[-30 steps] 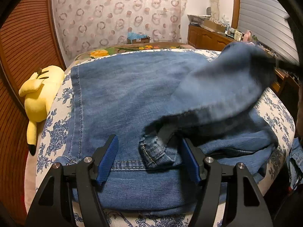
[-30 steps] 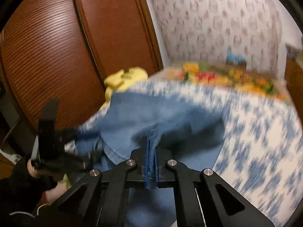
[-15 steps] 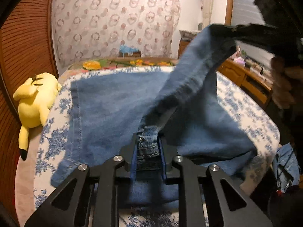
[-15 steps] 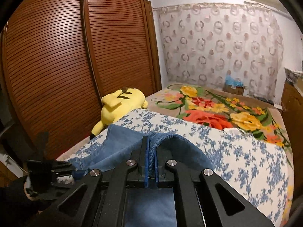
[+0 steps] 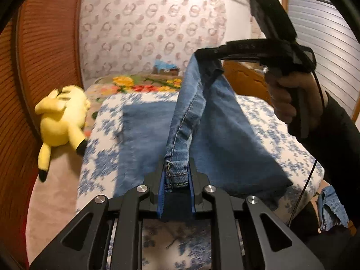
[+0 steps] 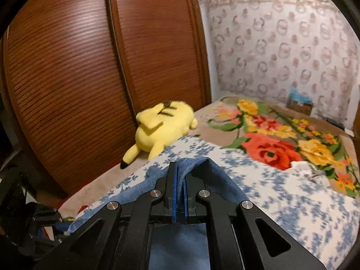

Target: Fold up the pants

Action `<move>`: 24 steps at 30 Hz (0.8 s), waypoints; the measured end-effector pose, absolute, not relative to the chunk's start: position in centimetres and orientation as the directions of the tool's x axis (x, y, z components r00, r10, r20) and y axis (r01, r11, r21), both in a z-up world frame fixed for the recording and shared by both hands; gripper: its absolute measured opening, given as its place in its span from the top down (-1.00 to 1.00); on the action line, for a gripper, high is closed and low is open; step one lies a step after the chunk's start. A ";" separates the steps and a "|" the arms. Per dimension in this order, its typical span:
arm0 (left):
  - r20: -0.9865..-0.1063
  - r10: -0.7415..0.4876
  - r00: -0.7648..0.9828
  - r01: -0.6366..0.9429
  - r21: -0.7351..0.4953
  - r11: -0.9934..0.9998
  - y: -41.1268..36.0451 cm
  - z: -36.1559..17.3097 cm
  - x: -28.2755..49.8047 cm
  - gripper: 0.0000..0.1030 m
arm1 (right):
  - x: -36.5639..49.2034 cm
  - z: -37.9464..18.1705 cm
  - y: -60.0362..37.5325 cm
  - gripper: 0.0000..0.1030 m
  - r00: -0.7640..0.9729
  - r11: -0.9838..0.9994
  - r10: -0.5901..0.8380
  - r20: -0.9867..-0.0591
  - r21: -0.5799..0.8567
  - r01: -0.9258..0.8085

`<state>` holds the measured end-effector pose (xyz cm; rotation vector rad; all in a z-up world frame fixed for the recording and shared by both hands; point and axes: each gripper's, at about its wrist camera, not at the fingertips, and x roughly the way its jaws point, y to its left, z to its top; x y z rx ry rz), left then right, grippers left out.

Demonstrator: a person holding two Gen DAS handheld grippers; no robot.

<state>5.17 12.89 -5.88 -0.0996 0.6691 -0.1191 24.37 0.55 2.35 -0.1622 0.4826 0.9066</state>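
Blue denim pants [image 5: 216, 121] are half lifted off the bed's blue-flowered sheet [image 5: 101, 148]. My left gripper [image 5: 176, 175] is shut on the hemmed, stitched edge of the denim, which rises from its pads in a taut fold. That fold runs up to my right gripper [image 5: 202, 55], held high at the upper right by a person's hand [image 5: 290, 96] and shut on the other end. In the right wrist view my right gripper [image 6: 179, 180] pinches a thin fold of the pants [image 6: 209, 175] between its blue pads, and the cloth drapes down both sides of the fingers.
A yellow plush toy [image 5: 61, 117] lies at the bed's left edge, beside a brown louvred wardrobe [image 6: 78, 67]. A flowered blanket [image 6: 276, 139] covers the far half of the bed. A wooden dresser [image 5: 245, 78] stands at the right. More denim [image 5: 330, 207] hangs at the lower right.
My left gripper closed on the denim edge and rose with it. The right gripper carried its end of the pants up and across the bed, stretching the fold between the two grippers.
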 end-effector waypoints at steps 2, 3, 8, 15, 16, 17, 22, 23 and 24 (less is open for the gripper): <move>-0.632 -0.136 0.763 0.064 -0.136 0.989 13.6 -6.8 5.6 0.65 | 25.5 1.3 2.1 0.92 0.503 0.610 0.702 -0.504 0.060 -0.790; -0.646 -0.128 0.752 0.052 -0.135 0.989 13.8 -7.3 5.8 0.65 | 26.1 0.6 3.0 0.92 0.498 0.612 0.691 -0.524 0.057 -0.789; -0.677 -0.112 0.728 0.030 -0.131 0.991 14.2 -9.0 6.1 0.65 | 28.2 -1.7 6.0 0.91 0.474 0.614 0.658 -0.586 0.052 -0.788; -0.698 -0.063 0.714 -0.024 -0.113 0.993 15.2 -9.4 5.9 0.01 | 29.9 -1.9 7.4 0.44 0.430 0.595 0.674 -0.600 0.097 -0.798; -0.691 -0.049 0.721 -0.032 -0.103 0.994 15.2 -9.2 5.9 -0.06 | 30.0 -1.9 7.5 0.36 0.429 0.590 0.680 -0.595 0.097 -0.801; -0.689 -0.046 0.723 -0.032 -0.100 0.994 15.3 -9.2 5.9 -0.08 | 30.0 -1.7 7.2 0.27 0.437 0.590 0.680 -0.589 0.085 -0.803; -0.695 -0.041 0.718 -0.028 -0.088 0.996 15.3 -9.5 6.5 -0.10 | 28.5 -1.7 5.6 0.11 0.453 0.576 0.676 -0.581 0.034 -0.817; -0.700 -0.038 0.713 -0.028 -0.083 0.996 15.2 -9.7 6.7 -0.10 | 28.0 -1.8 5.4 0.11 0.448 0.573 0.672 -0.590 0.031 -0.819; -0.706 -0.031 0.707 -0.031 -0.074 0.997 15.2 -10.0 7.0 -0.10 | 28.0 -1.8 4.8 0.11 0.448 0.575 0.664 -0.598 0.027 -0.817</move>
